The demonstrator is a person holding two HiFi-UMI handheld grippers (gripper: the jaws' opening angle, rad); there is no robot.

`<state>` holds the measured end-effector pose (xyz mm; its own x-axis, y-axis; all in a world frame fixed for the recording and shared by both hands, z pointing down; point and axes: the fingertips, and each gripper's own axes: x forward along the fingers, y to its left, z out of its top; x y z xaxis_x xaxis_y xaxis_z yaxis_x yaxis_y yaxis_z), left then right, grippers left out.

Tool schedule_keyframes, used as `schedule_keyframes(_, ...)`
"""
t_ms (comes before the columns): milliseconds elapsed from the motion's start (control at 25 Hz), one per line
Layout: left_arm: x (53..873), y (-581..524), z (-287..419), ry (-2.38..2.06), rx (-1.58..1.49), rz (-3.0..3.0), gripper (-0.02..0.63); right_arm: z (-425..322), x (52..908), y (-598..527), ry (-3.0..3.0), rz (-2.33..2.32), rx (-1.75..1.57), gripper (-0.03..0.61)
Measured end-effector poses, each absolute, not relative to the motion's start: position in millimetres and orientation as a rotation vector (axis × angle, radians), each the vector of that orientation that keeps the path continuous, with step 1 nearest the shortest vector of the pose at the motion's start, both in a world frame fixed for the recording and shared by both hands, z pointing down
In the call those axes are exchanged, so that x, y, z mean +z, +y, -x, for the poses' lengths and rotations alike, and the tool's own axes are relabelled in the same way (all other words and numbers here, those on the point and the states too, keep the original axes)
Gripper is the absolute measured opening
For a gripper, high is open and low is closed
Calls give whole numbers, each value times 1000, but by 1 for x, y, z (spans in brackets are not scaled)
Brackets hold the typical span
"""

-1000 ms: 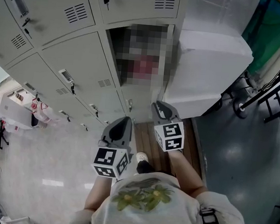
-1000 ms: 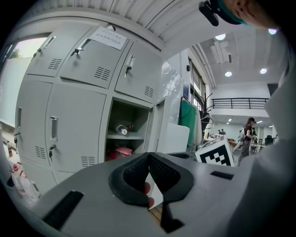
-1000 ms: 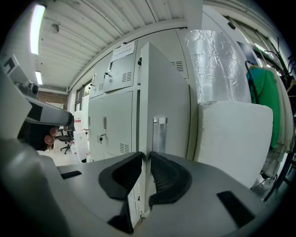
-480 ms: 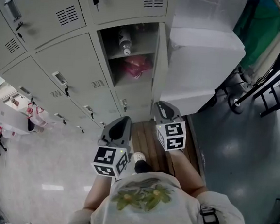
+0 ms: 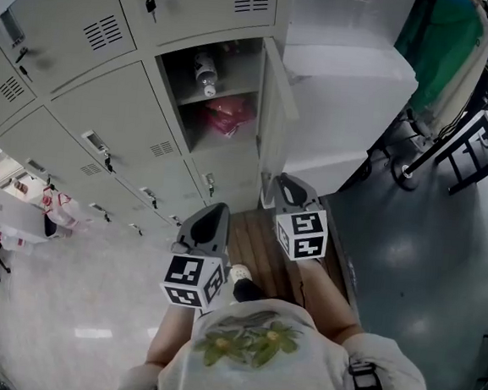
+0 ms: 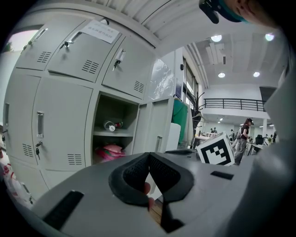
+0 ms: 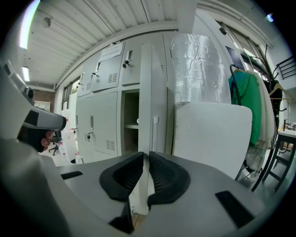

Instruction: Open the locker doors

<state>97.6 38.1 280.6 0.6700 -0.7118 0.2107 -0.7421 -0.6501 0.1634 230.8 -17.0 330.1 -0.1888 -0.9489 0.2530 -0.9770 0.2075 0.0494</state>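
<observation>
The grey lockers (image 5: pixel 122 128) fill the left of the head view. One locker (image 5: pixel 210 94) stands open, with a bottle (image 5: pixel 205 70) on its shelf and a pink bag (image 5: pixel 226 112) below. Its door (image 5: pixel 270 107) swings out to the right and shows edge-on in the right gripper view (image 7: pixel 145 102). My right gripper (image 5: pixel 281 182) hangs short of the door's lower edge. Its jaws have just been closing to a narrow gap (image 7: pixel 144 155) with nothing between them. My left gripper (image 5: pixel 213 208) is held lower left, shut and empty (image 6: pixel 148 155).
A white foam panel (image 5: pixel 354 106) leans right of the open door, with a plastic-wrapped roll (image 7: pixel 196 69) above it. A green garment (image 5: pixel 439 46) hangs further right, by a black stand (image 5: pixel 473 150). I stand on a wooden platform (image 5: pixel 260 251).
In the head view the lockers have slid left and up, and the open door now stands further out from the white panel. Both grippers hold nearly the same spots.
</observation>
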Motion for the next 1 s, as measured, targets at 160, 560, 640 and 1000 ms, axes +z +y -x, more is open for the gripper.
schedule_keyframes(160, 282, 37, -96, -1166, 192, -2649, 29, -235, 331, -17, -2229, -1856, 185, 58)
schedule_keyframes(560, 282, 37, -92, -1162, 190, -2647, 29, -253, 329, -11, -2131, -1940, 186, 32)
schedule_keyframes(640, 283, 37, -92, -1161, 189, -2644, 29, -255, 326, -4, -2131, -1950, 188, 31)
schedule_keyframes(1000, 285, 39, -94, -1156, 166, -2630, 29, -209, 277, 39, -2532, -1948, 30, 31)
